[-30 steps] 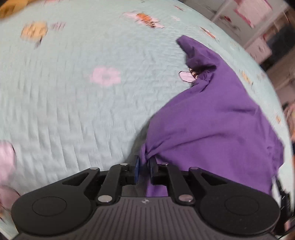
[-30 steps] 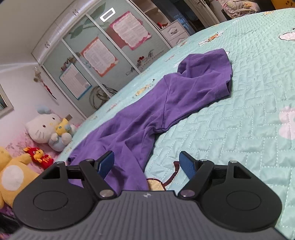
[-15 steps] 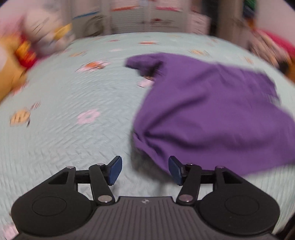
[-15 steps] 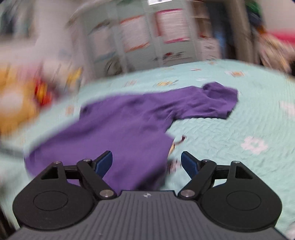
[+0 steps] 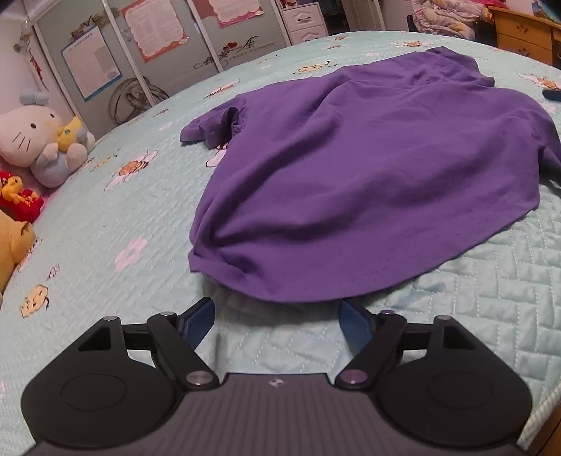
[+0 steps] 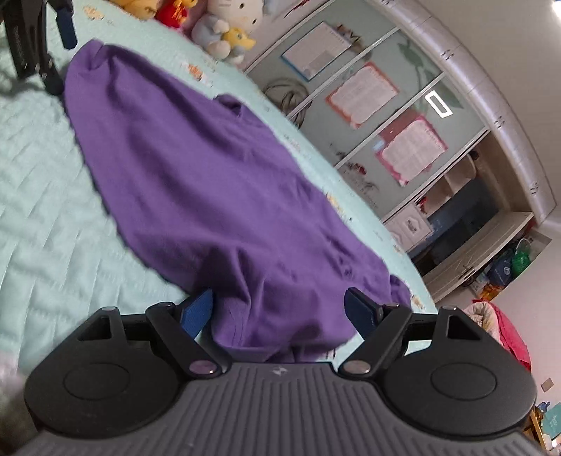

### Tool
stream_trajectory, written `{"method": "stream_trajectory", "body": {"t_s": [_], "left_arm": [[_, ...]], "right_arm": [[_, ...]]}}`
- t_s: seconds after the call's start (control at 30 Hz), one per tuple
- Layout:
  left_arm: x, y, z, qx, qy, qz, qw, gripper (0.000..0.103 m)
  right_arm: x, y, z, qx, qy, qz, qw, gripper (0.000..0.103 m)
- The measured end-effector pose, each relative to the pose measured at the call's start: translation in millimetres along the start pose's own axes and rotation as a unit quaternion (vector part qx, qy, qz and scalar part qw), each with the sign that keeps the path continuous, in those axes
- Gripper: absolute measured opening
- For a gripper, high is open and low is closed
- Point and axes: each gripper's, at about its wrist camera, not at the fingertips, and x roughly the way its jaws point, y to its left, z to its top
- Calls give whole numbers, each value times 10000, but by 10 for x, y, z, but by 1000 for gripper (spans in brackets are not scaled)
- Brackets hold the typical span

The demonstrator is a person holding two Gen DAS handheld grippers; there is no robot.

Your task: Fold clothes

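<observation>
A purple T-shirt (image 5: 368, 182) lies spread on the light-green quilted bed (image 5: 105, 245), its hem toward my left gripper and one sleeve (image 5: 214, 126) bunched at the far left. My left gripper (image 5: 277, 312) is open just short of the hem, nothing between its fingers. In the right wrist view the same shirt (image 6: 196, 182) stretches away, and my right gripper (image 6: 280, 305) is open with the shirt's near corner lying between its blue pads, not clamped. The left gripper (image 6: 38, 45) shows at the shirt's far end, top left.
Plush toys (image 5: 42, 136) sit along the bed's left edge. Sliding wardrobe doors with posters (image 5: 154, 38) stand behind the bed, with white drawers (image 5: 305, 21) and a wooden dresser (image 5: 526, 35) at the back right. A dark object (image 5: 552, 94) lies at the shirt's right.
My left gripper let go of the shirt's corner, opened and pulled back to the hem. The shirt now lies spread flat. My right gripper swung round to the shirt's other corner, staying open.
</observation>
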Motion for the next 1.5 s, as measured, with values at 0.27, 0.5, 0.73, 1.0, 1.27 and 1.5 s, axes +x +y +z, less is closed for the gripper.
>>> {"method": "stream_trajectory", "body": {"t_s": [0.27, 0.5, 0.73, 1.0, 1.27, 1.5], "left_arm": [[8, -180, 32, 830, -275, 530, 9948, 95], [-10, -253, 14, 1216, -451, 739, 9888, 97], [171, -160, 163, 1307, -371, 584, 9890, 92], [153, 246, 624, 306, -168, -131, 9993, 4], [-314, 490, 1564, -441, -1165, -110, 9922, 5], [-106, 11, 1916, 133, -1234, 18, 9923, 57]], "right_arm": [[8, -280, -141, 831, 368, 45, 9959, 81], [-158, -149, -293, 15, 438, 77, 9990, 81], [-122, -118, -252, -142, 330, 44, 9993, 81], [81, -497, -51, 1184, 103, 333, 9924, 25], [213, -1679, 83, 3792, -420, 225, 9241, 13], [669, -1917, 142, 3217, 115, -1154, 9397, 14]]}}
